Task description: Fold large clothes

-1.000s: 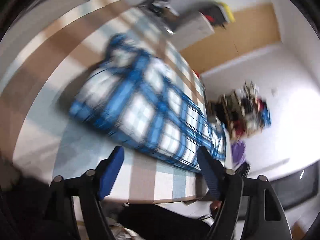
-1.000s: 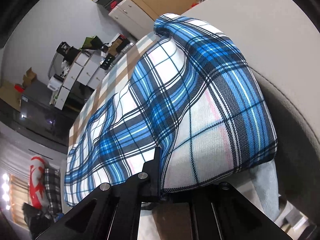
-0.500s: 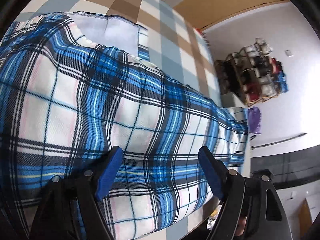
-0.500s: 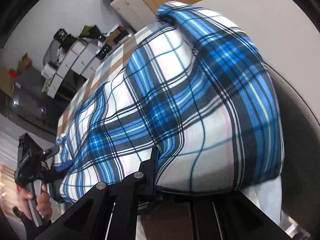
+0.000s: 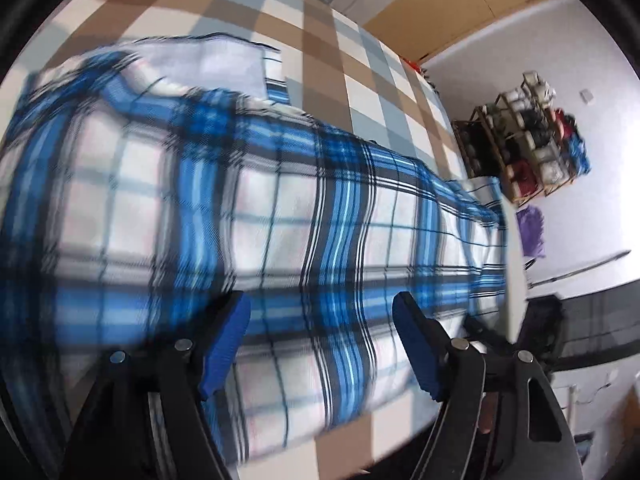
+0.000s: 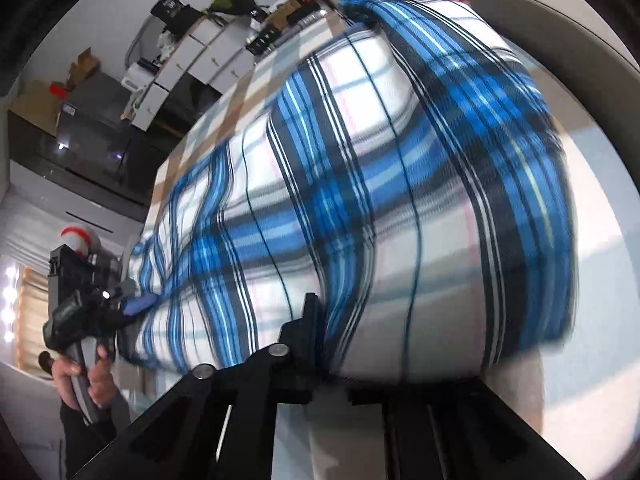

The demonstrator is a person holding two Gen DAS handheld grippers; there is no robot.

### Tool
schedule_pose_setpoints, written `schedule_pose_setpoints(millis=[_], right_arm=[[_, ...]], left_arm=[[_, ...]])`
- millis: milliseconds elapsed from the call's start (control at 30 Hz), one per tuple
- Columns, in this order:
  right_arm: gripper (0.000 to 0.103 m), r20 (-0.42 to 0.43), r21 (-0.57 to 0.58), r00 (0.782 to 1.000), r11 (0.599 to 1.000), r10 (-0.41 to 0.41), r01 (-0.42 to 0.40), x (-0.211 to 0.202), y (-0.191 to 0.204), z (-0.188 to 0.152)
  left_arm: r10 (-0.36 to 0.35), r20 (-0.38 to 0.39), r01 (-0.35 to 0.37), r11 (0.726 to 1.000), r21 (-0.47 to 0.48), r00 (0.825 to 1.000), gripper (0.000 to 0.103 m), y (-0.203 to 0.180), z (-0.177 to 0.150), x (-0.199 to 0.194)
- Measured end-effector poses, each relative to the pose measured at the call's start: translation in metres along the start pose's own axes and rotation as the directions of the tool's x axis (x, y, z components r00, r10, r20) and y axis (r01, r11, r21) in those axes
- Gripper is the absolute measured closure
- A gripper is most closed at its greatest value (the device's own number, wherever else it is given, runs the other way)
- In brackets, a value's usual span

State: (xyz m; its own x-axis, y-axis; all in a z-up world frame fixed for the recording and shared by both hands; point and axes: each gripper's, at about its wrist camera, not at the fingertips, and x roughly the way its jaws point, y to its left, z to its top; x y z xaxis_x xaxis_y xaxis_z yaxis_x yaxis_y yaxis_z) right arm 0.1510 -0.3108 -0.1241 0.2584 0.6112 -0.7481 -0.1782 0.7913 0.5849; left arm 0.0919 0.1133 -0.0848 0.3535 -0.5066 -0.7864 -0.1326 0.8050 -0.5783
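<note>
Stretching across the middle of both views, the blue, white and black plaid cloth (image 5: 280,216) lies over the brown, grey and white checked surface (image 5: 320,40). The left gripper (image 5: 320,344) hovers over it at the lower centre, jaws spread wide and holding nothing. The right gripper (image 6: 320,320), at the bottom, has its jaws pinched on the cloth's edge.

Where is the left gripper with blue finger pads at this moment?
In the left wrist view, the left gripper is open over the blue and white plaid garment near the checked tablecloth edge; in the right wrist view, it appears at far left.
</note>
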Motion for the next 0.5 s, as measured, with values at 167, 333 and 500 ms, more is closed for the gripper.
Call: schedule_pose_setpoints(millis=[167, 333, 500], right_arm=[[0.050, 0.016, -0.090, 0.998, 0.994, -0.068, 0.069, -0.055, -0.006, -0.026], [0.011, 0.171, -0.312, 0.984, 0.945, -0.051, 0.103, -0.107, 0.067, 0.002], [0.002, 0.136, -0.534, 0.990, 0.845, 0.038, 0.041, -0.060, 0.192, 0.065]], left_arm=[[-0.020, 0.090, 0.019, 1.000, 0.022, 0.996, 0.033, -0.002, -0.028, -0.029], [-0.016, 0.196, 0.010, 0.999, 0.033, 0.981, 0.033, 0.009, -0.052, -0.039], [-0.050, 0.248, 0.054, 0.998, -0.011, 0.967, 0.033, 0.029, -0.054, -0.036]])
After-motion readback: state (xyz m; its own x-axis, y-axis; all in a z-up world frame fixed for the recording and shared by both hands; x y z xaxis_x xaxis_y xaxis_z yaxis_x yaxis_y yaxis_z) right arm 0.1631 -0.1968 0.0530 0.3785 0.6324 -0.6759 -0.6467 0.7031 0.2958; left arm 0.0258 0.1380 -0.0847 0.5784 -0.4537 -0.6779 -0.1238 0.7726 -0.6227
